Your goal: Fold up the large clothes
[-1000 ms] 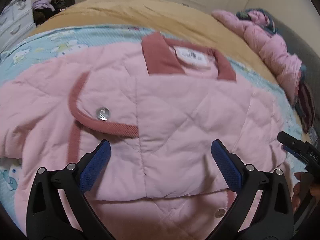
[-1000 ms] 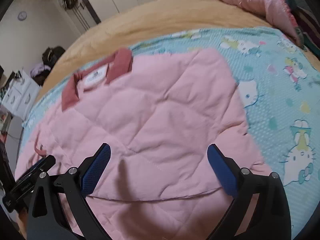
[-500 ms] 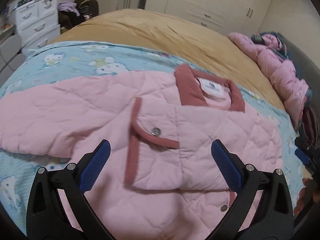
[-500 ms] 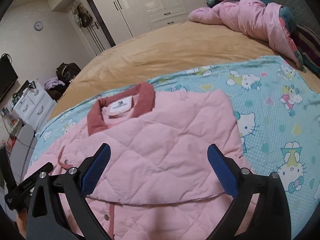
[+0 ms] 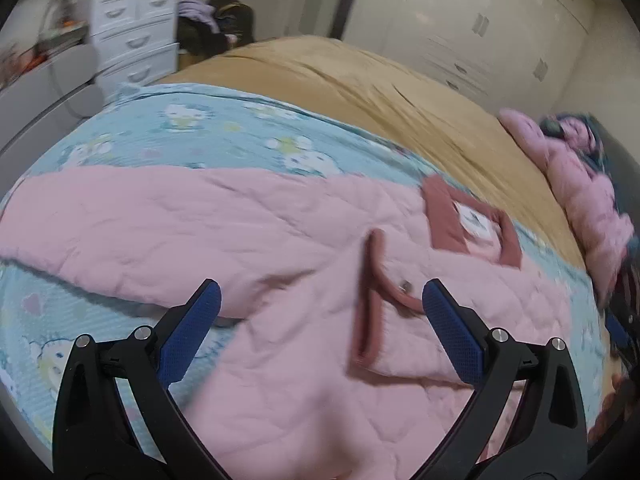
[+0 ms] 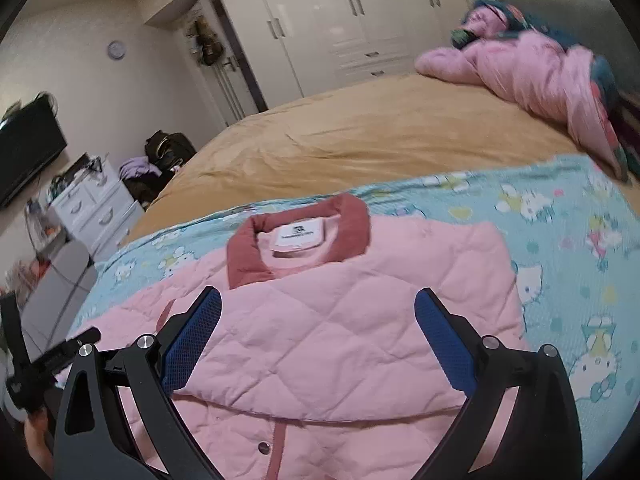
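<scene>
A pink quilted jacket (image 5: 280,264) with a dark-red collar (image 5: 440,216) lies on a blue cartoon-print sheet (image 5: 200,136). Its right side is folded across the front; its left sleeve (image 5: 120,224) stretches out flat to the left. My left gripper (image 5: 320,316) is open and empty, above the jacket near the armpit of that sleeve. In the right wrist view the jacket (image 6: 340,340) and collar (image 6: 300,236) lie ahead. My right gripper (image 6: 318,328) is open and empty above the folded side. The left gripper (image 6: 48,360) shows at that view's left edge.
The bed's tan cover (image 6: 360,128) lies beyond the sheet. A heap of pink clothes (image 6: 540,68) sits at the far right by the headboard. A white drawer unit (image 5: 132,40) and bags stand left of the bed. White wardrobes (image 6: 340,28) line the far wall.
Both grippers have lifted and pulled back from the jacket. The left gripper has swung left, so the outstretched left sleeve now fills its view. Both stayed open.
</scene>
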